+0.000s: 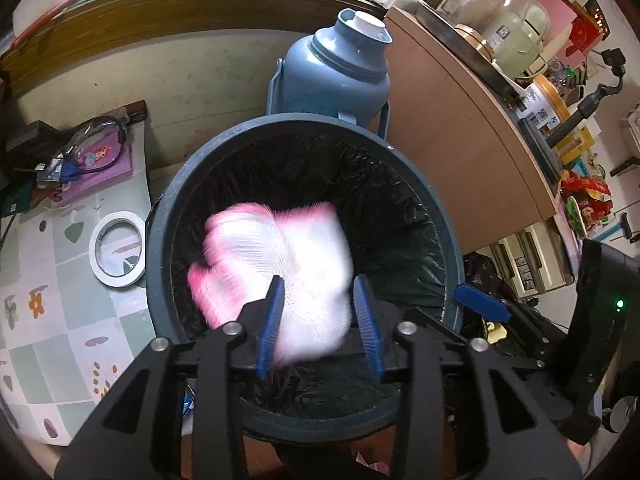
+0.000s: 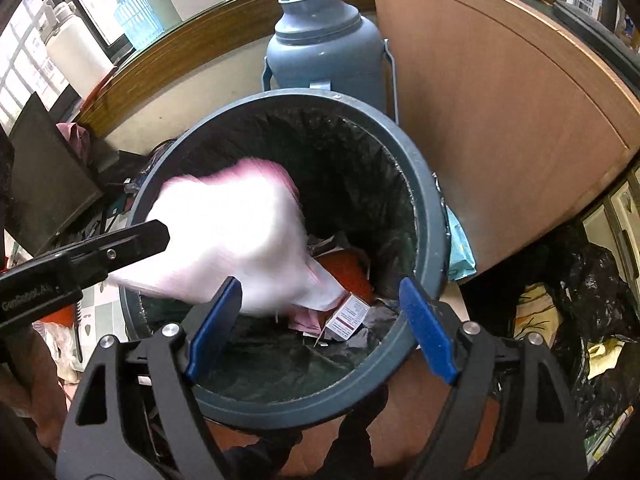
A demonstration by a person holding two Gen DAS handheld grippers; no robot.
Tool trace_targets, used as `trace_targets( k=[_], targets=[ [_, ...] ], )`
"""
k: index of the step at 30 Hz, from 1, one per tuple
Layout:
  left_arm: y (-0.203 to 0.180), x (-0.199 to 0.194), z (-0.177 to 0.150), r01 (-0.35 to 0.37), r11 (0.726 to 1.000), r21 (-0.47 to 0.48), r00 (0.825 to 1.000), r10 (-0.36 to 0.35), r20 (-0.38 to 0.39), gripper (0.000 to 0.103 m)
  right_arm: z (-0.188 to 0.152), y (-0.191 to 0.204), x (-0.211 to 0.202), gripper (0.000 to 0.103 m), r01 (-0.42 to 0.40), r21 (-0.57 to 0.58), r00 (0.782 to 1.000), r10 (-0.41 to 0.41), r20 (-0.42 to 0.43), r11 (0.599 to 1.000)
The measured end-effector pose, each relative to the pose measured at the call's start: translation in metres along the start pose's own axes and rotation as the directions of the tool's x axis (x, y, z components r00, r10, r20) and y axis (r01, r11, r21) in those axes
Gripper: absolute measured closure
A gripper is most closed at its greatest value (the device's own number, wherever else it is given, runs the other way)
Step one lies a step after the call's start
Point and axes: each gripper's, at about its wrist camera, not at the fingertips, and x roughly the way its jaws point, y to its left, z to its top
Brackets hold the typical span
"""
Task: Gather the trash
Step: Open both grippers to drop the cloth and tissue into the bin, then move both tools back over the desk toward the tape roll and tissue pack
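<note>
Over the bin [image 1: 160, 240], a white-and-pink bag [image 1: 276, 276], smeared by motion blur, sits between the blue pads of the left tongs [image 1: 318, 320]. Whether the pads pinch it or have let it go cannot be told; the right pad seems to stand just clear of the plastic. Seen from the right wrist, the bag [image 2: 232, 240] hangs above the black-lined bin [image 2: 428, 216], beside the tip of the left tongs [image 2: 156, 236]. Scraps and a small carton [image 2: 346, 316] already lie at the bottom. The right tongs [image 2: 320, 324] hover released and empty over the near rim. A blue flask [image 1: 336, 72] stands behind the bin against a wooden cabinet [image 1: 460, 152]; a tape roll [image 1: 118, 254] lies on a tiled surface to the left. The step in hand appears to be the drop. Done well, the release comes with the bag wholly inside the rim, centred over the liner, so nothing catches the edge or spills outside.
</note>
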Motion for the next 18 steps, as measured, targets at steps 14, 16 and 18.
trace_targets(
  k=[14,16,18],
  targets=[
    [0.039,-0.031,-0.012,-0.014,0.997,-0.07,0.999,0.017,0.048,0.03,-0.001,0.051,-0.013,0.015,-0.04,-0.057,0.998,0.043,0.049,0.998],
    [0.051,-0.037,-0.016,-0.016,0.996,-0.091,0.998,0.021,0.053,0.027,-0.002,0.064,-0.014,0.015,-0.052,-0.071,0.997,0.056,0.058,0.996],
    [0.065,-0.044,-0.019,-0.021,0.994,-0.109,0.998,0.028,0.057,0.025,-0.004,0.076,-0.015,0.014,-0.059,-0.083,0.996,0.064,0.064,0.995]
  ],
)
